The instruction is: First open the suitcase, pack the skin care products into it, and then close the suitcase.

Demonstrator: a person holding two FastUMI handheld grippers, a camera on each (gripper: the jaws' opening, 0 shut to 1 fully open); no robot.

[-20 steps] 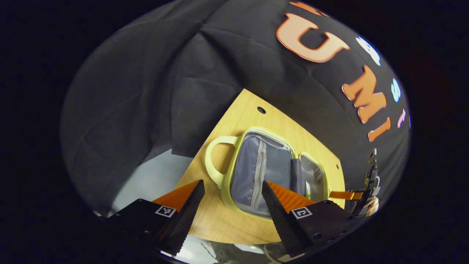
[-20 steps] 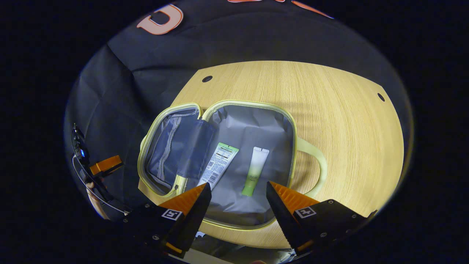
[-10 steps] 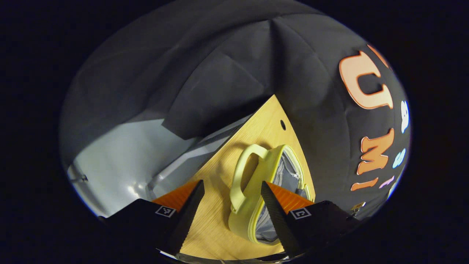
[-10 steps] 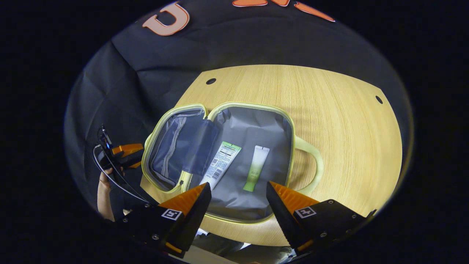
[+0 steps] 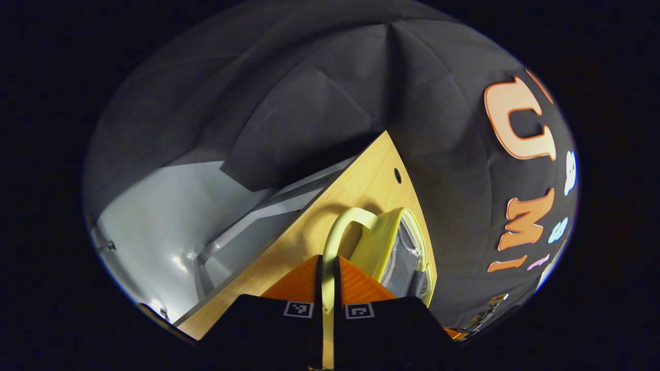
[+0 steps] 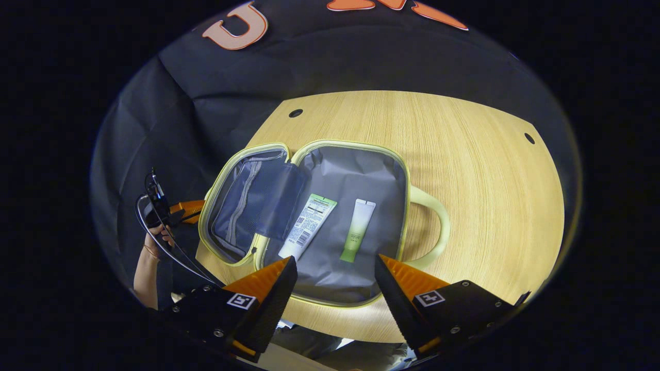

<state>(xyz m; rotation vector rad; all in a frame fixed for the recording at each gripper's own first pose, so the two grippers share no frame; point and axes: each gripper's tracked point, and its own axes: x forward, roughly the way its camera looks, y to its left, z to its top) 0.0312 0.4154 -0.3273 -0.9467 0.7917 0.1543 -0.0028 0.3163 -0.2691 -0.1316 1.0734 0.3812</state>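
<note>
A pale yellow suitcase [image 6: 309, 221] lay open flat on a round wooden table [image 6: 464, 170], its grey lining facing up. Two skin care tubes rested side by side in the deeper half: a white tube [image 6: 308, 225] and a green tube [image 6: 357, 230], apart from each other. Packing seemed finished, so closing was likely next. The left gripper [image 5: 325, 293] had its fingers clenched on the handle [image 5: 335, 239] of the lid half, probably to swing that half over the tubes. The right gripper [image 6: 335, 281] hovered above the near rim with fingers spread wide and holding nothing, leaving the lid room to fold.
</note>
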